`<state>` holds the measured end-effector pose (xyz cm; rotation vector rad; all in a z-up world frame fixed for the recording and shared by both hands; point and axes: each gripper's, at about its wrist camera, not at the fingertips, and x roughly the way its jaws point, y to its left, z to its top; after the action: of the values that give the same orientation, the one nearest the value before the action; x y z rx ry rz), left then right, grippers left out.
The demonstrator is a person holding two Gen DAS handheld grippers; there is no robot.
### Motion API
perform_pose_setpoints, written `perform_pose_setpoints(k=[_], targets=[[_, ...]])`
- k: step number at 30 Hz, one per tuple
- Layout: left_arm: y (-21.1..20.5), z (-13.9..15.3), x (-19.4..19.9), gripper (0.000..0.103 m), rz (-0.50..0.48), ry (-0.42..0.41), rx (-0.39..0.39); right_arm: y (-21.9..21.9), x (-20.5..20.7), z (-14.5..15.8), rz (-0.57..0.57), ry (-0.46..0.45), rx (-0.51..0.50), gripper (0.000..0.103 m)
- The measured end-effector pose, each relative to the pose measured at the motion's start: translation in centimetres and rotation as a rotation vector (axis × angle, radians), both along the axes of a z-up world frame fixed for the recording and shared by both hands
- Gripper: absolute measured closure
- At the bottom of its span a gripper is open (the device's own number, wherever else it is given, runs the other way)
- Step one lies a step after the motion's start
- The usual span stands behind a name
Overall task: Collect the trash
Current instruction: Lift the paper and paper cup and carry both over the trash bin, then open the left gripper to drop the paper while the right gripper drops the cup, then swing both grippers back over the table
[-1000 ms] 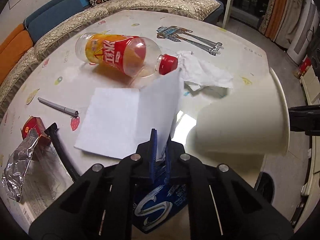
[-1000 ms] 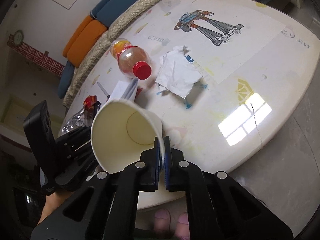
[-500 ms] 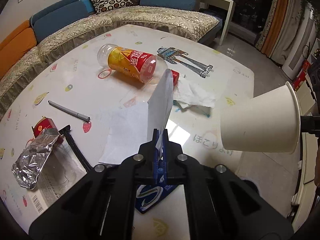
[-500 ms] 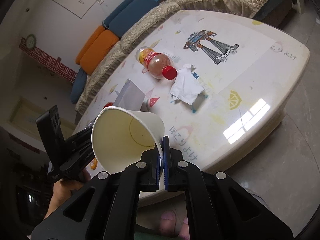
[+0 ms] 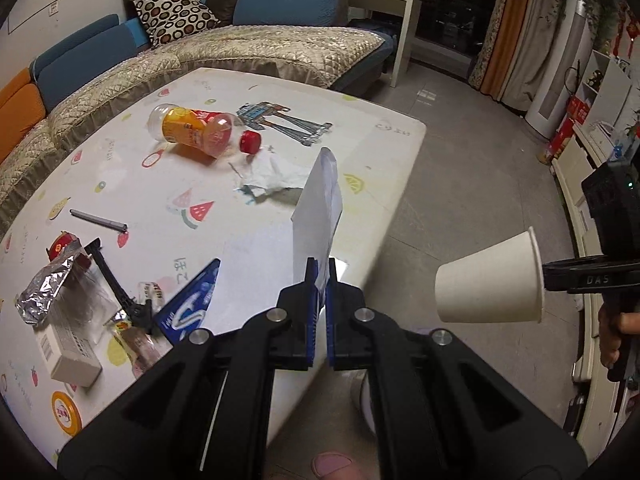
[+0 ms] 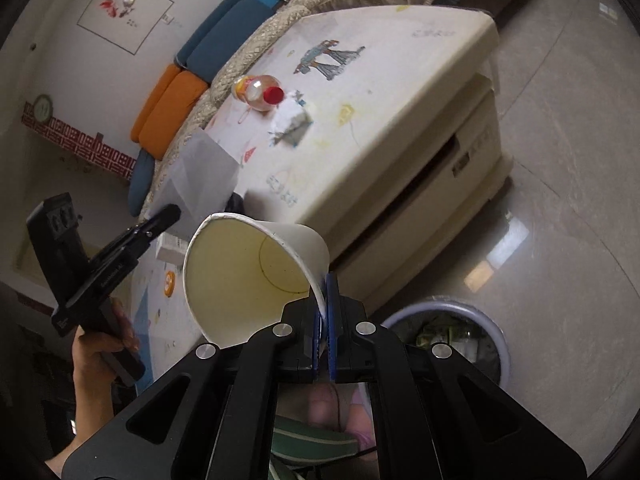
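Left wrist view showed the left gripper (image 5: 319, 280) clamped on the lower edge of a folded white paper sheet (image 5: 318, 220), which stood upright over the near edge of the coffee table (image 5: 360, 128), probably so that it could be carried clear without dragging across the litter. Off the table's right side, the right gripper (image 6: 325, 312) pinched the rim of an empty white paper cup (image 5: 490, 282), holding it sideways over the floor, a grip that suits dropping it mouth-first. More trash lay on the table: an orange drink bottle (image 5: 196, 132) on its side toward the far edge, a crumpled tissue (image 5: 276, 176) beside its red cap, a pen (image 5: 98, 220) and a foil wrapper (image 5: 44, 288) near the left edge, with a blue packet (image 5: 190, 306) and a small white box (image 5: 68, 346) at the near edge. Only the right wrist view revealed the waste bin (image 6: 496, 344) on the floor just below the right gripper, already holding rubbish, which I judged to be where both items were headed. That view also showed the cup's stained inside and the hand (image 6: 100, 344) gripping the left tool, while missing most of the table's near-edge clutter.
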<state>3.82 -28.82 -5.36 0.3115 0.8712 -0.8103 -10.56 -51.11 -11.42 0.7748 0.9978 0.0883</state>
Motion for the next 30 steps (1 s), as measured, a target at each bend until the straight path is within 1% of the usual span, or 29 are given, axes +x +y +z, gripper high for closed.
perform_pose_setpoints(k=[3,6,11,15,18,20,22,23,25,26,27,28,29,30], targets=[[-0.8,-0.2,-2.4,0.101,-0.043,0.016,-0.009,0.0,-2.6,-1.9,-0.014,0.04,0.014,0.099],[-1.5,-1.2,-5.0,0.101,-0.083,0.052,-0.019,0.1,-4.7,-4.6,-0.029,0.092,0.033,0.099],[-2.5,-4.0,-9.1,0.101,-0.146,0.095,0.007,0.5,-7.3,-9.4,-0.051,0.187,0.063,0.099],[-3.0,-7.7,-11.2,0.101,-0.176,0.167,0.041,0.6,-8.3,-13.1,-0.074,0.25,0.104,0.099],[-3.5,-11.1,-12.4,0.101,-0.187,0.246,0.069,0.7,-8.7,-15.7,-0.082,0.3,0.121,0.099],[-4.0,-13.5,-13.2,0.101,-0.202,0.281,0.108,0.7,-8.6,-16.9,-0.087,0.324,0.121,0.099],[-4.3,-15.3,-13.7,0.101,-0.21,0.307,0.135,0.7,-8.8,-18.1,-0.083,0.351,0.119,0.099],[-4.5,-16.1,-13.8,0.099,-0.211,0.321,0.149,0.7,-8.9,-18.6,-0.085,0.364,0.122,0.099],[-4.9,-18.0,-13.8,0.095,-0.208,0.344,0.185,0.5,-9.1,-19.8,-0.087,0.385,0.118,0.095],[-5.0,-18.7,-13.8,0.079,-0.208,0.353,0.209,0.5,-9.1,-20.3,-0.094,0.402,0.113,0.093],[-5.1,-19.4,-13.8,0.065,-0.207,0.346,0.23,0.5,-9.1,-20.9,-0.094,0.419,0.12,0.084],[-5.1,-19.9,-13.8,0.061,-0.2,0.335,0.248,0.5,-9.2,-21.2,-0.095,0.429,0.129,0.077],[-5.0,-20.2,-13.7,0.057,-0.194,0.336,0.256,0.3,-9.1,-21.5,-0.096,0.435,0.124,0.063],[-5.0,-20.3,-13.6,0.052,-0.188,0.34,0.261,0.2,-9.1,-21.6,-0.098,0.44,0.11,0.056]])
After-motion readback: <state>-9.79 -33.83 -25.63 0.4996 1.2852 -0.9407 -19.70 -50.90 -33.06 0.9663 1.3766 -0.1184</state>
